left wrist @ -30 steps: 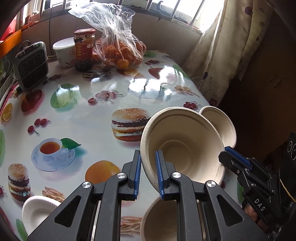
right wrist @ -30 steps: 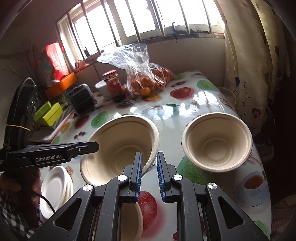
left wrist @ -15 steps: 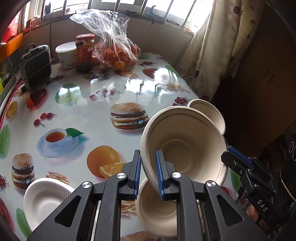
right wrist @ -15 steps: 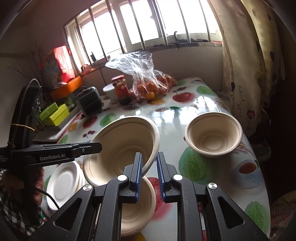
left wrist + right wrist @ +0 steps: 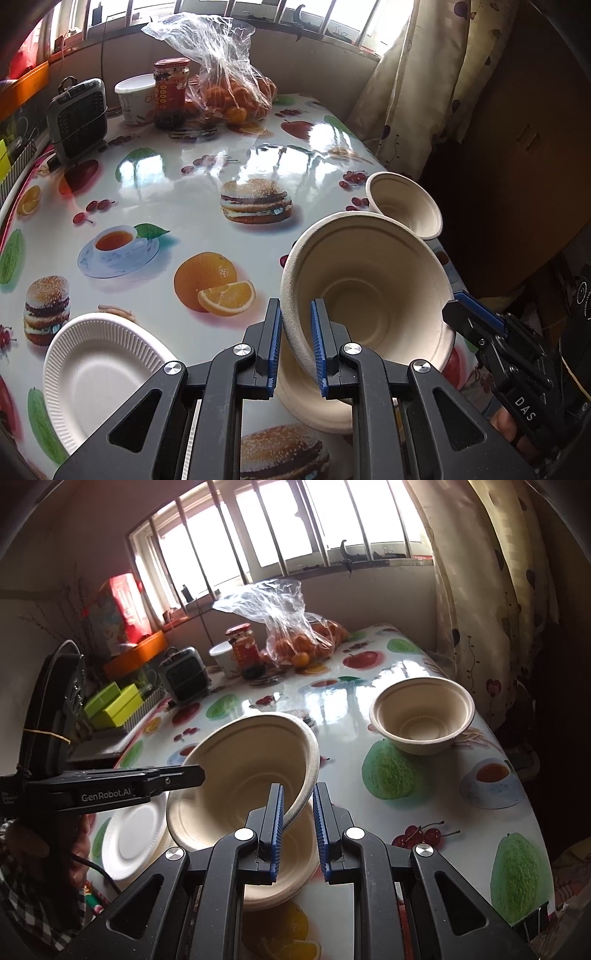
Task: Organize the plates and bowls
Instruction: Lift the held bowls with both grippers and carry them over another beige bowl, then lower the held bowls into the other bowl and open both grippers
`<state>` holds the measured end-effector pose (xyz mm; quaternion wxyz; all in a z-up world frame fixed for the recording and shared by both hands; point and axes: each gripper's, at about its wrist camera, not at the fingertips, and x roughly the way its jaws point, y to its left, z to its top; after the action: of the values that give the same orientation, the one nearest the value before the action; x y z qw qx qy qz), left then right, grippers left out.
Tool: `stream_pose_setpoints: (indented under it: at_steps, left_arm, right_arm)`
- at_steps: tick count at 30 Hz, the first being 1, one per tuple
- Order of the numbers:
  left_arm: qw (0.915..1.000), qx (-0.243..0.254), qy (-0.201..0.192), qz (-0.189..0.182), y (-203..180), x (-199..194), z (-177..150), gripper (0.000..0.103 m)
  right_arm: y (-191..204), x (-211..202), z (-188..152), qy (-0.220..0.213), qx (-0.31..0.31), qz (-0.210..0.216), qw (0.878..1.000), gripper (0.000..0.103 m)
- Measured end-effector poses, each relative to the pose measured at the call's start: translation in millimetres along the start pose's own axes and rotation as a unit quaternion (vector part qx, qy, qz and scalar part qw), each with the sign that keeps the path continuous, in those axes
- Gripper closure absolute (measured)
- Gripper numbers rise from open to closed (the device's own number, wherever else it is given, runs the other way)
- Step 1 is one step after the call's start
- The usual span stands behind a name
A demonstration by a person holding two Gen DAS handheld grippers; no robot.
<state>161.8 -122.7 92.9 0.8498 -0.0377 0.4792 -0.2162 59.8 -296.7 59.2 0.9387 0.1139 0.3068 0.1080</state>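
I am holding the tilted bowl [image 5: 365,291] by its rim with both grippers: the left gripper [image 5: 295,343] is clamping the near-left rim, nearly closed with the rim between its pads, and the right gripper [image 5: 297,825] is pinching the opposite rim, closed down as far as the wall allows. The bowl is hanging in the air, mouth tipped toward the left camera, directly above a second bowl [image 5: 295,853] resting on the table [image 5: 192,206]. Over the last second I have been carrying it back across the table, so the second bowl, previously only just visible at the frame edge, is now lying beneath it. In my judgement, nesting is imminent: levelling and lowering are remaining. A third bowl [image 5: 423,714] is sitting well apart at the far right edge, not yet collected. White plates [image 5: 99,373] are sitting stacked near the left edge.
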Motion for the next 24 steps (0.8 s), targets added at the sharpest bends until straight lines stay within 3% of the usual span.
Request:
stream_pose_setpoints:
  at_steps: [24]
  left_arm:
    - [0.9995, -0.001, 0.029, 0.011, 2.5, 11.3, -26.1, 0.086]
  right_arm:
    - [-1.7, 6.4, -30.6, 0.026, 0.018, -0.001, 1.000, 0.087]
